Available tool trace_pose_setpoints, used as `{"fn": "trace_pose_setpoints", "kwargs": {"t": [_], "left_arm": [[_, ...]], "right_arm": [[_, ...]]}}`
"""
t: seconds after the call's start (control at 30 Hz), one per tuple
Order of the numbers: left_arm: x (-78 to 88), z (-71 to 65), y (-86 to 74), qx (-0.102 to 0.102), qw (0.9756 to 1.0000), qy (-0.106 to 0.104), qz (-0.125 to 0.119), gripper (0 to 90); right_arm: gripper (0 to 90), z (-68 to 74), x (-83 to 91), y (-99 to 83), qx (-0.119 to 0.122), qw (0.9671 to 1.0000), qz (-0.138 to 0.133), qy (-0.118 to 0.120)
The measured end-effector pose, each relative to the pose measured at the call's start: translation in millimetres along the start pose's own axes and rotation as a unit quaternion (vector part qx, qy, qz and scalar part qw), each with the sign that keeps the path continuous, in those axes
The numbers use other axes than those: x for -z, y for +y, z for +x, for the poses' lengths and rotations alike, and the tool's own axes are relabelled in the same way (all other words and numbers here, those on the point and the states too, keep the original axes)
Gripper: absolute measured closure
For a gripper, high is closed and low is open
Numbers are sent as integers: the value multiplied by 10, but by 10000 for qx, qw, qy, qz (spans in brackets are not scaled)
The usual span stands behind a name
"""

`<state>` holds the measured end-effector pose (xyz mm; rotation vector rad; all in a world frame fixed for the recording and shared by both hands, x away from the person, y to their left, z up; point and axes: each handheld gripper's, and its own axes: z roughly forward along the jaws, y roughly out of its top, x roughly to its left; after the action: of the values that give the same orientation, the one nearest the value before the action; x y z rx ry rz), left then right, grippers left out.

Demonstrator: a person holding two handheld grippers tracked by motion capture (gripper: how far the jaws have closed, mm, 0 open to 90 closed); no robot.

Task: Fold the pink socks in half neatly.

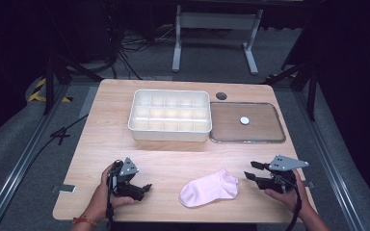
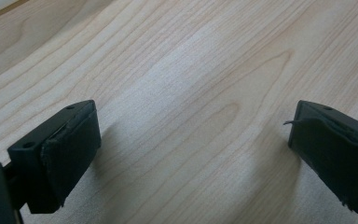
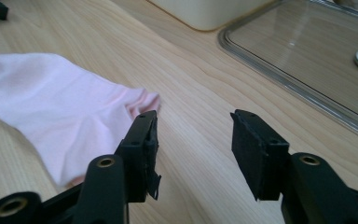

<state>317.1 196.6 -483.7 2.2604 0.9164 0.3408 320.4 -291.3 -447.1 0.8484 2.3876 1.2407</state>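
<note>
- The pink sock point(image 1: 209, 188) lay flat at the near edge of the table point(image 1: 173, 159), between my two grippers, touching neither.
- My right gripper point(image 1: 251, 171) sat just right of the sock, its jaws partway apart with nothing between them — in the right gripper view the sock's cuff point(image 3: 142, 100) lay just beyond the left pad. I judged that closing there would catch only bare wood, or pinch one thin layer that could slip free.
- My left gripper point(image 1: 144, 188) rested left of the sock, jaws wide apart over bare table; with no hold there, a one-sided tug might drag the sock off the near edge.
- Farther off stood the white divided box point(image 1: 169, 115), and to its right the clear lid point(image 1: 246, 122) — a loosely held sock could snag a divider or drape across two cells.
</note>
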Motion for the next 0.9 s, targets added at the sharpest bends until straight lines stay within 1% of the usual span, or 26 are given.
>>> {"fn": "trace_pose_setpoints", "kwargs": {"t": [0.1,0.17,0.37,0.4,0.53,0.57,0.6,0.63,0.67,0.73,0.8,0.9], "left_arm": [[7,-14,-5,-13,10000,-5,-20,45],[8,-17,-7,-20,10000,-17,-33,56],[9,-21,-8,-8,10000,-15,-45,60],[11,-18,-8,-40,10000,2,-44,62],[4,-33,4,30,10000,11,-26,64],[4,-34,2,23,10000,9,-37,66],[13,-36,5,12,10000,6,-3,73],[7,-41,2,27,10000,16,-50,78],[12,-44,5,18,10000,14,-27,83],[20,-59,1,11,10000,15,-57,108],[25,-76,-5,64,10000,18,-72,128],[32,-92,-6,57,9999,26,-93,156]], "right_arm": [[592,81,-60,68,149,9998,-1,160],[608,141,-107,106,198,9994,29,284],[681,341,-254,223,477,9968,31,633],[694,381,-284,244,545,9961,48,691],[739,499,-408,283,738,9927,136,946],[748,518,-433,286,768,9923,160,956],[759,546,-476,290,801,9914,213,1016],[766,564,-501,290,821,9907,251,1059],[777,587,-532,291,865,9898,284,1093],[816,630,-588,288,920,9879,357,1195],[847,673,-638,281,978,9860,423,1285],[867,725,-702,265,1067,9831,508,1400]]}}
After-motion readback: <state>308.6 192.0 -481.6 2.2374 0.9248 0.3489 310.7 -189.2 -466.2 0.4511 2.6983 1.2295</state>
